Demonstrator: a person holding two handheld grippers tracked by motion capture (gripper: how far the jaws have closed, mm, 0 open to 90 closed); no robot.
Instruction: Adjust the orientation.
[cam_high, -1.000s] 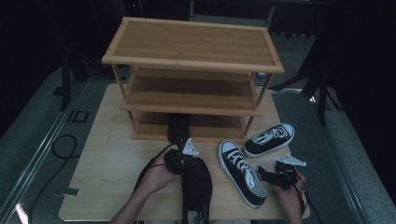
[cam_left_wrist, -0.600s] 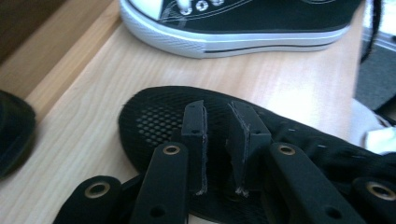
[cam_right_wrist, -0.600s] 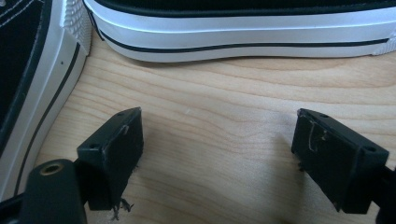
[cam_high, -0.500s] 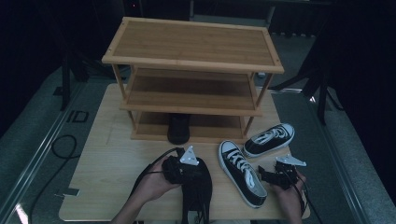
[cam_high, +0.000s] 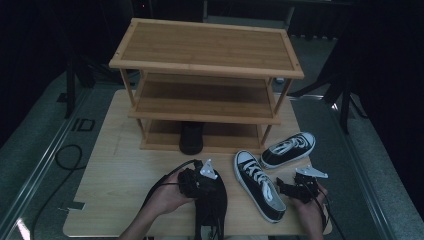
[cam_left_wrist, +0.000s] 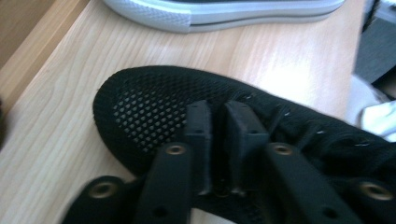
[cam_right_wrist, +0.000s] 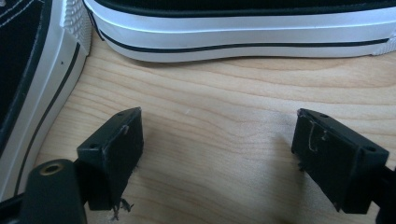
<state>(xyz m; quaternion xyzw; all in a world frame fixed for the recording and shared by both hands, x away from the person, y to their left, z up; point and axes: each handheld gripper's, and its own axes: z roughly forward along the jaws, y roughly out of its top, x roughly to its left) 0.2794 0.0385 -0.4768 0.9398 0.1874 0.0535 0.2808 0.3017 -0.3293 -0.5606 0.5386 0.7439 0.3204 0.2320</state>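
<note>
at the desk's (cam_high: 120, 170) near edge, the left gripper (cam_left_wrist: 218, 133) has just been closing its jaws, now pinching the black mesh shoe's (cam_left_wrist: 154, 107) upper. beside the two black-and-white sneakers (cam_high: 260, 182), the right gripper (cam_right_wrist: 217, 154) rests level, jaws spread, nothing between them.

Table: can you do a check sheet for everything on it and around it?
Surface: wooden table, bare wood looks clean.
Job's things: black shoe at the near edge; second black shoe on the rack's bottom shelf; near sneaker and far sneaker on the table.
Clutter: nothing seen.
Grippers: left gripper jaws have just been closing and pinch the black shoe's top; right gripper open, empty.
Cables: gripper cable; floor cable.
Surroundings: grey floor, dark room.
</note>
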